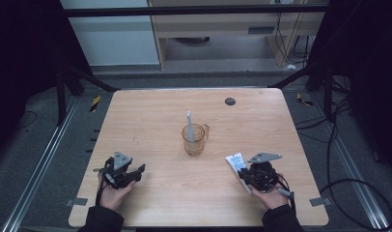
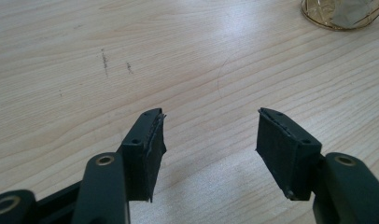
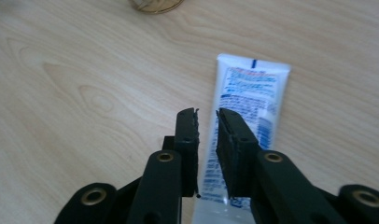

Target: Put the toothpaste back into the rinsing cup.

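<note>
The jaws of the right gripper (image 3: 207,116) stand close together with just a thin gap, and they pinch nothing. They hang right over a white tube (image 3: 246,100) with blue writing. The tube lies flat on the wooden table (image 3: 85,84), and its flat, wide end points away from the gripper. From above, the tube (image 1: 236,163) lies near the right front part of the table (image 1: 150,125), and its near end goes under the right gripper (image 1: 249,178). I cannot tell if the jaws touch the tube or float just above it. A hand (image 1: 271,195) in a dark sleeve holds this gripper from the front edge of the table. The jaws of the left gripper (image 2: 210,122) are spread wide, and between them there is bare wood. From above, the left gripper (image 1: 132,174) sits near the left front part of the table, held by the other hand (image 1: 112,195), and it is well apart from the tube. In the middle of the table stands a see-through yellow cup (image 1: 195,139) with a handle. A white toothbrush (image 1: 189,126) stands inside the cup and pokes out at the top. The cup is well apart from both grippers. A small dark round spot (image 1: 230,101) sits on the far part of the table.
</note>
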Tool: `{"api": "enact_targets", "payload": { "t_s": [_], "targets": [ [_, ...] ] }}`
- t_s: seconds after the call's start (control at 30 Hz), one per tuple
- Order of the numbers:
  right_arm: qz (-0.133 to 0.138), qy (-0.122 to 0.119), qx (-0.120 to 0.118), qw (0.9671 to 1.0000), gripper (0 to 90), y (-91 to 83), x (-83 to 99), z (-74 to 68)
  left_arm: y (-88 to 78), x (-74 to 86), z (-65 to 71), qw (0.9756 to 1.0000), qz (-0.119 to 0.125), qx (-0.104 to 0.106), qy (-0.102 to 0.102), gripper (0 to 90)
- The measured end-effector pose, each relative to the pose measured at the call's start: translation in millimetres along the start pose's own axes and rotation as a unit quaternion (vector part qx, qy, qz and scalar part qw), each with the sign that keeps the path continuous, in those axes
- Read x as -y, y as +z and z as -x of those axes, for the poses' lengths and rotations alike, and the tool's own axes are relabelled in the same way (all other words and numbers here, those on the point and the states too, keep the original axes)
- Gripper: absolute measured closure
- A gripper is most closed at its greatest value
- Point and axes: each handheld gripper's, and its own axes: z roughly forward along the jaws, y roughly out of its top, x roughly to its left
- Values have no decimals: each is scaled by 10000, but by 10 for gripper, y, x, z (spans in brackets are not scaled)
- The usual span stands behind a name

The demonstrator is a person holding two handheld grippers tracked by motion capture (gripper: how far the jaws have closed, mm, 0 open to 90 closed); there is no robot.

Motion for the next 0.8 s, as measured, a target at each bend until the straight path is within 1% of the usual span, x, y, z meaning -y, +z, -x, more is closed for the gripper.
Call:
{"api": "enact_targets", "payload": {
  "t_s": [0.07,0.17,0.3,0.37,0.43,0.6,0.67,0.7,0.8],
  "targets": [
    [39,31,118,9999,735,-19,-26,23,2,-2,-6,10000,2,17,-12,405],
    [67,131,255,9996,658,-35,-55,41,7,-3,-16,10000,4,39,-33,405],
    [40,114,459,9989,577,-25,-71,55,14,-5,-28,10000,-15,40,-40,406],
    [33,86,521,9986,547,-14,-76,71,13,-6,-29,10000,-13,42,-40,405],
    [25,118,580,9982,519,-1,-81,89,14,-7,-32,10000,-19,43,-42,403],
    [-10,188,669,9976,479,31,-94,135,21,-6,-38,10000,-32,40,-68,398],
    [-60,237,688,9973,467,50,-99,155,23,-5,-41,10000,-37,41,-70,398],
    [-70,282,660,9974,460,66,-102,162,23,-5,-41,10000,-39,36,-68,398],
    [-148,285,694,9971,459,124,-117,176,24,-4,-42,10000,-39,40,-62,398]
  ]
}}
